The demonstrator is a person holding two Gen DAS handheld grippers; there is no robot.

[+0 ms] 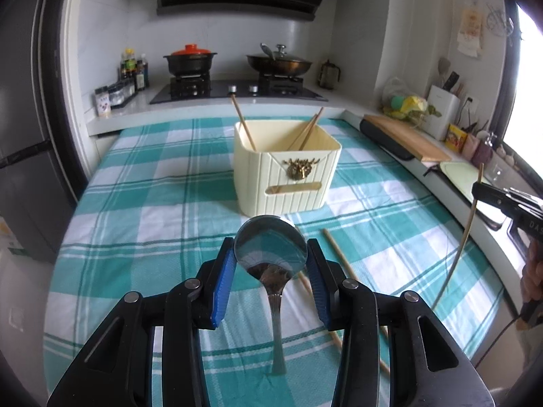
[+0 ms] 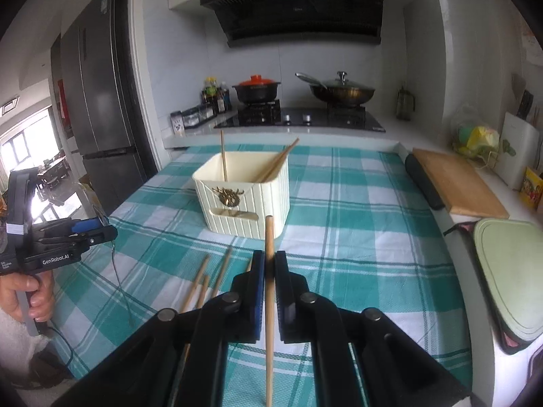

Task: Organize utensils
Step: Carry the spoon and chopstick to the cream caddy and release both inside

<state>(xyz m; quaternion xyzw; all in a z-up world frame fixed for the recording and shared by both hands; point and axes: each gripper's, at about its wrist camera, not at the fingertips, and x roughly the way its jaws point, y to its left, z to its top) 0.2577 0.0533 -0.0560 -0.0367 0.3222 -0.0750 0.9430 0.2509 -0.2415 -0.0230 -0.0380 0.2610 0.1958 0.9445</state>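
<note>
My left gripper is shut on a metal spoon, pads on the two sides of its bowl, handle hanging down over the cloth. My right gripper is shut on a wooden chopstick that stands nearly upright between its pads. A cream ribbed utensil box with a gold crest stands mid-table ahead of both grippers, with three chopsticks leaning inside. Loose chopsticks lie on the cloth in front of the box. The right gripper with its chopstick shows at the right edge of the left wrist view; the left gripper shows at the left edge of the right wrist view.
The table carries a teal and white checked cloth. Behind it is a hob with a black pot and a lidded wok. On the right counter lie a wooden cutting board, a pale green board and jars. A dark fridge stands left.
</note>
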